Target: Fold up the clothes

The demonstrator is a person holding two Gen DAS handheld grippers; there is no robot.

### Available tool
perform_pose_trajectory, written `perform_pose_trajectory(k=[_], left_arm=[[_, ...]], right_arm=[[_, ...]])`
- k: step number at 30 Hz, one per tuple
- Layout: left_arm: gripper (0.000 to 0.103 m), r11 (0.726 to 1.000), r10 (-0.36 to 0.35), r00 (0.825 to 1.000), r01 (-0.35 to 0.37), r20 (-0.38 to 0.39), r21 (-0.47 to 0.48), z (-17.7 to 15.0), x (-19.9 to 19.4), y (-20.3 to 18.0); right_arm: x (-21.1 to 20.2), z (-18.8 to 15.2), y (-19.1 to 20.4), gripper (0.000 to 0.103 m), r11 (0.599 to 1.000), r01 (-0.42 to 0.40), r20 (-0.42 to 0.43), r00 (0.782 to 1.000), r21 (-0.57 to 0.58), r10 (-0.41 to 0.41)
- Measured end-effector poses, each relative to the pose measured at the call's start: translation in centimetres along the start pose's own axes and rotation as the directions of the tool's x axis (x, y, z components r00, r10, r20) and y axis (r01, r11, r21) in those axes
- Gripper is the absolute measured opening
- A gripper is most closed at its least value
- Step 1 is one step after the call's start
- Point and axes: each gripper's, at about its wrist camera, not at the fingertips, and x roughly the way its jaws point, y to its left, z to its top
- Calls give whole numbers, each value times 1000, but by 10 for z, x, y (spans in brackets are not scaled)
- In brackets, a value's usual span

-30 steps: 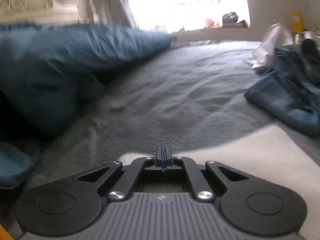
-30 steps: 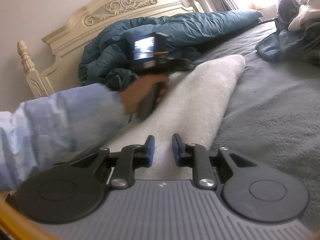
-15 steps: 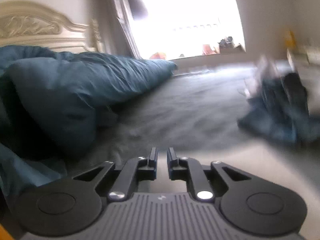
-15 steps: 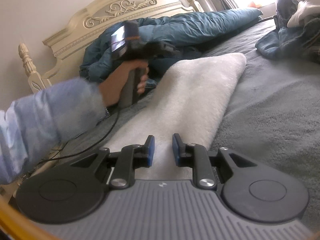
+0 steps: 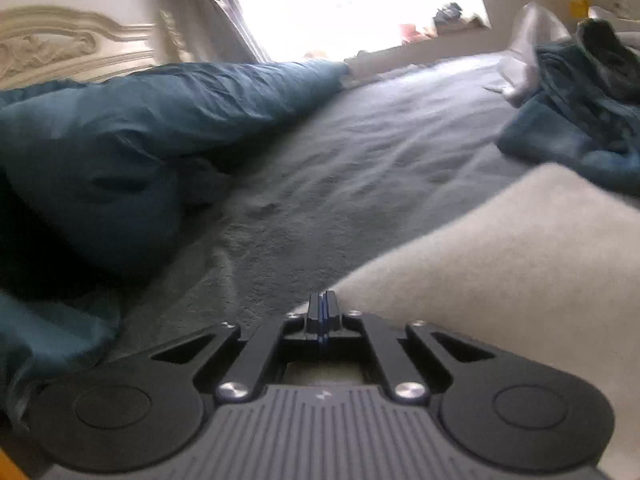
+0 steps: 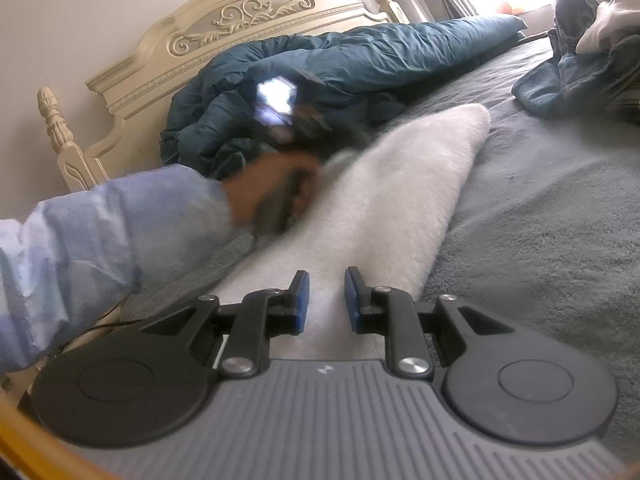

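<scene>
A long white fleece garment (image 6: 400, 200) lies stretched out on the grey bed cover (image 6: 560, 220). My right gripper (image 6: 326, 296) sits at its near end, blue pads a little apart with white fleece filling the gap. My left gripper (image 5: 322, 308) is at the garment's (image 5: 520, 260) left edge; its jaws are closing and look pressed together, and whether cloth is pinched there is hidden. In the right wrist view a person's hand (image 6: 272, 192) in a pale blue sleeve (image 6: 100, 248) holds that left gripper, blurred, low against the fleece.
A rumpled teal duvet (image 6: 360, 60) lies along the cream carved headboard (image 6: 240, 28). A heap of blue and white clothes (image 6: 580, 76) sits at the far right of the bed. A bright window (image 5: 360, 0) is behind. A black cable (image 6: 100, 324) trails at the left.
The left gripper rose and opened slightly, then came back down to the white garment's left edge with its fingers together again. The right gripper kept still.
</scene>
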Motion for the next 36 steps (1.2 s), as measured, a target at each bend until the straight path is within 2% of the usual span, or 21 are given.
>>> perform_pose_trajectory(k=[2,5,8,10,11,12,14,16,17,20,22,24,26,27,29,31,32,33,35,36], left_arm=[[0,1000,-2,1000,2,1,-6,-1,-1,3],[2,998,-61,997,61,-36,-16,29,-17,18],[8,983,-113,992,120,52,-142,44,-55,37],[13,972,-160,987,163,30,-171,36,-62,36],[14,967,-190,982,184,-15,-175,27,-58,33],[14,973,-180,983,172,-39,-154,13,-52,25],[14,989,-106,994,104,-7,-101,-12,-46,8],[14,991,-71,997,73,17,-109,-15,-42,2],[14,990,-76,997,76,8,-120,-12,-39,3],[14,993,-105,993,102,-49,-53,16,-49,11],[17,989,-112,994,110,-17,-99,28,-78,22],[19,972,-150,989,146,-7,-183,21,-98,30],[22,973,-182,981,170,-62,-157,2,-95,23],[22,982,-166,981,155,-102,-107,-12,-84,13],[21,995,-100,992,97,-82,-32,-29,-76,-4],[20,999,-44,996,46,-79,25,-25,-76,-17],[20,998,-40,994,46,-102,52,-18,-78,-18],[20,997,-53,991,60,-126,50,-11,-83,-14],[24,996,-94,984,92,-152,-20,2,-100,1],[33,990,-129,982,121,-136,-68,0,-117,10]], right_arm=[[0,0,0,18,1000,-1,0,1000,0,1],[0,-1,1,18,1000,1,3,1000,-5,-1],[0,0,0,18,1000,1,2,1000,-1,-1],[0,0,0,18,1000,1,1,1000,-1,-1],[0,0,0,18,1000,1,0,1000,-1,-1],[0,0,0,18,1000,2,0,1000,-2,-2],[0,1,0,18,1000,1,-1,1000,-2,-1],[1,1,0,18,1000,1,-3,1000,-4,-1],[1,1,0,18,1000,1,-3,1000,-4,-1],[0,1,0,18,1000,2,-1,1000,-4,-2],[-1,0,1,18,1000,3,0,1000,-6,-3],[-1,0,2,18,1000,6,-1,1000,-8,-6],[0,0,2,18,1000,4,-2,1000,-4,-4],[0,0,2,18,1000,5,-3,1000,-5,-5],[0,0,4,19,1000,8,-4,1000,-12,-8],[0,1,4,19,1000,10,-6,1000,-14,-10],[0,0,4,19,1000,8,-5,1000,-11,-8],[-1,0,3,19,1000,5,-3,1000,-6,-5],[-2,0,0,19,1000,-6,-1,1000,14,6],[-3,0,-1,19,1000,-10,0,1000,21,10]])
